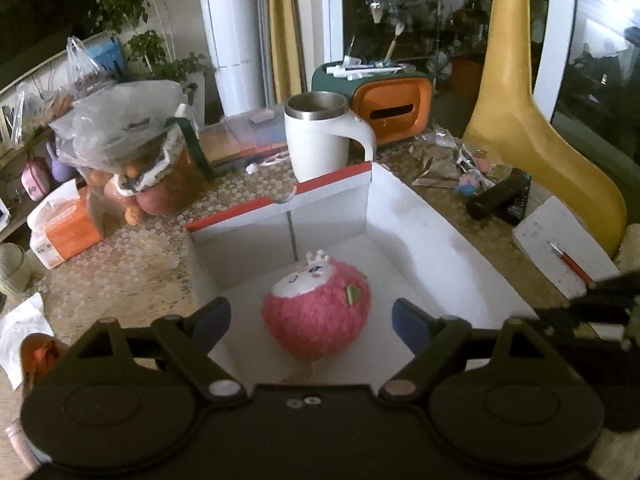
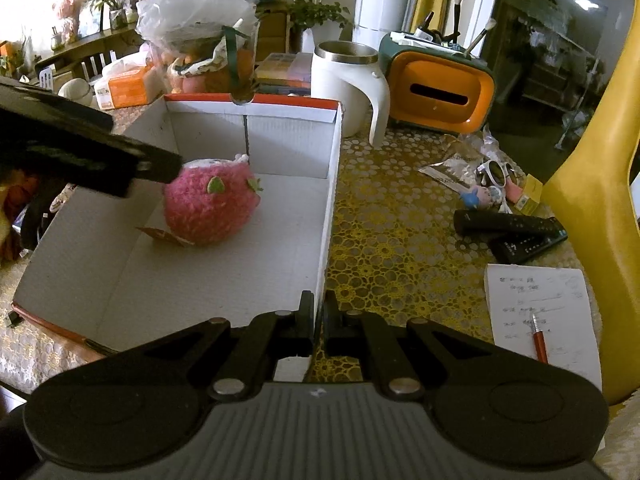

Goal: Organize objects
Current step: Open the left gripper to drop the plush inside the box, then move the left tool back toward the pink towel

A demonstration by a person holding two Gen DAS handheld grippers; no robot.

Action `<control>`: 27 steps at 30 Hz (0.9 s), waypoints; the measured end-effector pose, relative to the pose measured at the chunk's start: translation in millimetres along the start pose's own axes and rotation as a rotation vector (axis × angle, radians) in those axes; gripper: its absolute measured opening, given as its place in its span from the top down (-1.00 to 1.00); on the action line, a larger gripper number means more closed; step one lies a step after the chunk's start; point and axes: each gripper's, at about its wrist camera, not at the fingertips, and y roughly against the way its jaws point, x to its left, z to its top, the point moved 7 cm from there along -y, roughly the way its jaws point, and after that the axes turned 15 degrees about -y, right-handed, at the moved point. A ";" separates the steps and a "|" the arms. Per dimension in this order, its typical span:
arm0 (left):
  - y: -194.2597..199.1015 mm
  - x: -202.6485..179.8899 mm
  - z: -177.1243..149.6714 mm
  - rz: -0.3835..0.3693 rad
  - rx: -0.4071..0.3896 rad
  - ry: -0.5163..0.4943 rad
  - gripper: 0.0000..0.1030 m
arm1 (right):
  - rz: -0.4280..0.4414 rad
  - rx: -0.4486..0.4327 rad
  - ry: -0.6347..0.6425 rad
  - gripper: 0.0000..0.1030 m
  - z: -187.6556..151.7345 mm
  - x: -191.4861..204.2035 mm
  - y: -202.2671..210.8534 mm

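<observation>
Resting inside white box: pink plush toy, nothing else.

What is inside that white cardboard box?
A pink plush toy with a small paper tag lies in the box. The left tool hides the near corner.

Pink plush toy inside an open white cardboard box

The pink plush toy is round and fuzzy, with a white face panel, a small white crown and green leaf patches; a brown paper tag lies at its base. It rests on the box floor, face tilted up toward the far wall. The white cardboard box is corrugated, red-edged, lid open, and sits on the table.
</observation>
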 end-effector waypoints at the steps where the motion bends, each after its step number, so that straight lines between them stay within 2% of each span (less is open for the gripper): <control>1: 5.6 0.8 -2.9 0.004 -0.005 -0.003 -0.69 | -0.001 0.000 0.001 0.93 0.0 0.4 0.0; 14: 65.2 29.7 -61.4 0.037 -0.019 0.071 -0.76 | -0.018 0.004 0.027 0.92 -2.2 7.2 1.2; 23: 94.2 68.8 -99.3 0.119 -0.027 0.161 -0.97 | -0.023 0.003 0.034 0.92 -3.4 7.8 1.2; 27: 100.2 88.4 -117.8 0.152 -0.018 0.206 -0.98 | -0.026 0.005 0.041 0.92 -4.3 7.9 1.5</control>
